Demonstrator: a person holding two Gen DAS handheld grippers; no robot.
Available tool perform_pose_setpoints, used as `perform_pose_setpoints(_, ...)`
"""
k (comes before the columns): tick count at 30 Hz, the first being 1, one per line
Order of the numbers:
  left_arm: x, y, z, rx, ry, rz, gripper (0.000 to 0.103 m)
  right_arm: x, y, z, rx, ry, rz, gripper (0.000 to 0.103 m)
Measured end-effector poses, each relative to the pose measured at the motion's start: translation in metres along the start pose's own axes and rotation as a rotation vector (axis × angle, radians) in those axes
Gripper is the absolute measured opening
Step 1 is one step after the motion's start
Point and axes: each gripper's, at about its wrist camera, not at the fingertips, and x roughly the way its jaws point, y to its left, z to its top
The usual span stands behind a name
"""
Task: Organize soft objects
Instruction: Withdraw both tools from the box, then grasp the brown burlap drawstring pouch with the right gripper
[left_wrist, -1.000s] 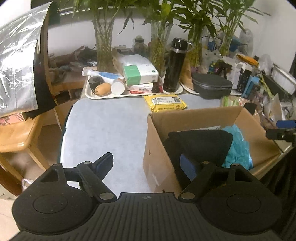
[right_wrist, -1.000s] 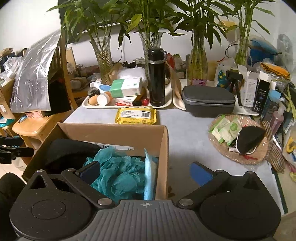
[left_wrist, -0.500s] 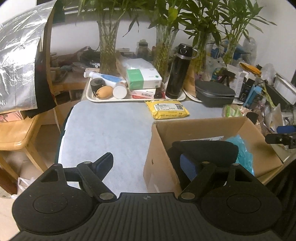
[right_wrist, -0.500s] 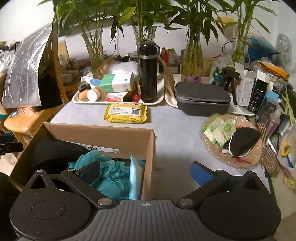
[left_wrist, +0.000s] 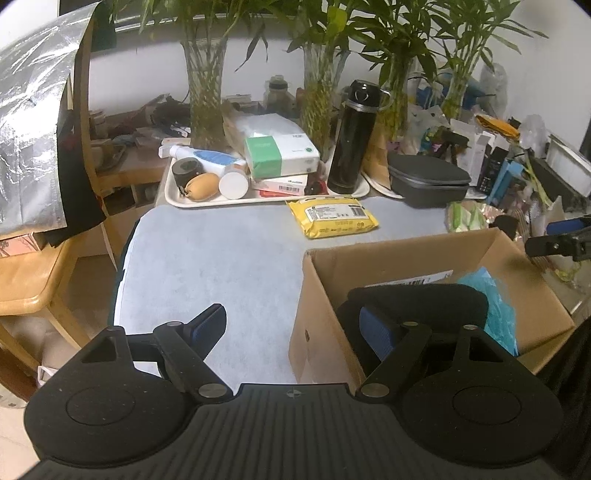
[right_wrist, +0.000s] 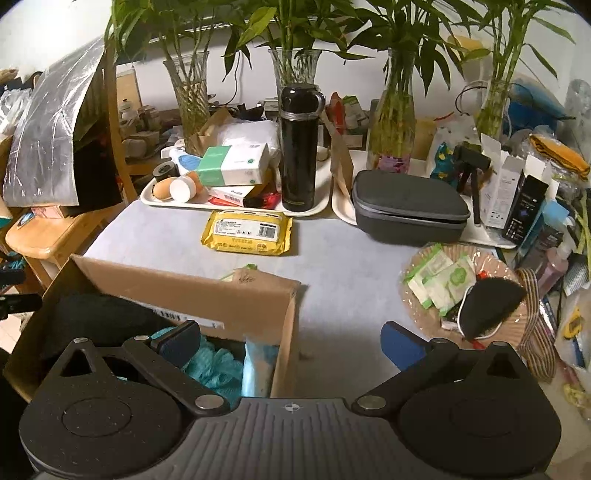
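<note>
Right gripper (right_wrist: 290, 338) slid rightward past the cardboard box (right_wrist: 236, 299); both grippers' jaws hang released, left gripper (left_wrist: 295, 323) straddling the box wall.

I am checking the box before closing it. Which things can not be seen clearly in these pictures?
- Cardboard box bottom: both views, covered by the black cloth and teal mesh.
- Light blue item: right wrist view, mostly behind the box wall.
- Yellow pack label: too small to read.

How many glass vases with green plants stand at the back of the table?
4, in a row: far-left vase, one behind the black bottle, one behind the grey case, far-right one. Clutter may hide others.
</note>
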Motion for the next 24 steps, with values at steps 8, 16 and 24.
perform_pose_setpoints(8, 0.006, 0.004, 0.006, 0.001, -0.024, -0.017, 0.079, 0.012, -0.015, 0.015, 0.057, 0.003, 0.095, 0.103)
perform_pose_setpoints(16, 0.017, 0.01, 0.014, -0.007, -0.02, -0.04, 0.079, 0.03, -0.019, 0.027, 0.055, 0.009, 0.144, 0.103)
perform_pose_setpoints(24, 0.028, 0.016, 0.022, -0.011, -0.04, -0.057, 0.079, 0.051, -0.032, 0.041, 0.073, 0.014, 0.176, 0.103)
